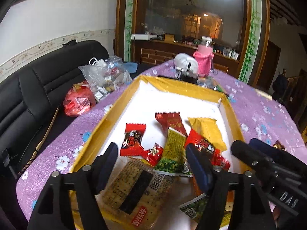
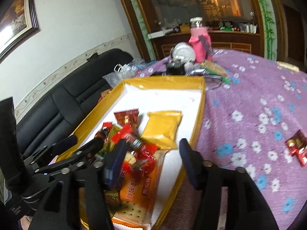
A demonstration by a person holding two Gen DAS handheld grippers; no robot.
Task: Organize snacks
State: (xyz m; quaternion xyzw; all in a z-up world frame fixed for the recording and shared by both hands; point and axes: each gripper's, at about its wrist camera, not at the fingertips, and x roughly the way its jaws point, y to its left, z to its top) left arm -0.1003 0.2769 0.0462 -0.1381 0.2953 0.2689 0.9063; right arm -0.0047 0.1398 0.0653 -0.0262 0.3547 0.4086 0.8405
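A yellow-rimmed box [image 1: 107, 122] with a white floor holds several snack packets: a red packet [image 1: 132, 140], a green pea packet [image 1: 172, 153], a yellow packet [image 1: 207, 130] and a cracker pack [image 1: 132, 189]. My left gripper [image 1: 151, 161] is open and empty above the cracker pack. My right gripper [image 2: 151, 153] is open and empty over the box's [image 2: 197, 118] near right corner, above an orange cracker pack [image 2: 136, 193]. It also shows at the right of the left wrist view [image 1: 249, 149]. A red snack packet [image 2: 296, 146] lies on the tablecloth to the right.
The table carries a purple flowered cloth [image 2: 249, 99]. A pink-sleeved bottle [image 1: 204, 57], a white bowl [image 1: 184, 61] and a dark jar [image 1: 189, 75] stand beyond the box. A black sofa [image 1: 38, 88] with plastic bags [image 1: 99, 76] is on the left.
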